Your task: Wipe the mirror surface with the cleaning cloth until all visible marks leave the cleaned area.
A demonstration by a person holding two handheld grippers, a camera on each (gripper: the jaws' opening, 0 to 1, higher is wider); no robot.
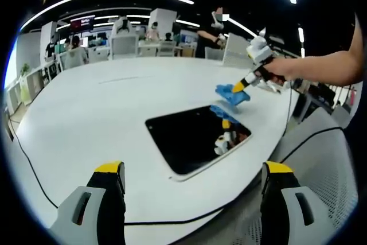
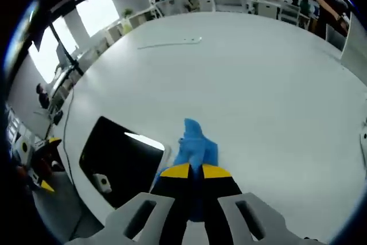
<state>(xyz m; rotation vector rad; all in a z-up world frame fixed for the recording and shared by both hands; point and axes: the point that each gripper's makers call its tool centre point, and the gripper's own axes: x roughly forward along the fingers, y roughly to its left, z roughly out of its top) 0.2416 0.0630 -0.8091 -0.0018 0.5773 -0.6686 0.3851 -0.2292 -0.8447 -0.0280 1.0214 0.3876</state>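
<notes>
The mirror is a flat, thin rectangular panel with a pale narrow border. It lies face up on a large white table with a smooth matte top and a rounded edge. In the left gripper view the glass reads almost black and glossy; it reflects the blue cloth and the other gripper at its far right corner. In the right gripper view the mirror also looks dark, with a bright strip of reflected light along its upper edge and a small pale reflection near its lower edge.

The cleaning cloth is a soft, crumpled piece of bright blue fabric, bunched into irregular folds. It sits on the bare table just beside the mirror's right edge; whether it overlaps the border cannot be told. In the left gripper view the cloth lies at the mirror's far corner.

The right gripper has grey bodies with black fingers and yellow tips. Its jaws are drawn nearly together, pinching the near end of the cloth. In the left gripper view the right gripper is held by a person's hand, tip down on the cloth.

The left gripper shows the same yellow-tipped fingers, spread wide apart with nothing between them, above the near table edge, short of the mirror.

A thin black cable runs along the table edge. Office desks and chairs stand in the background.
</notes>
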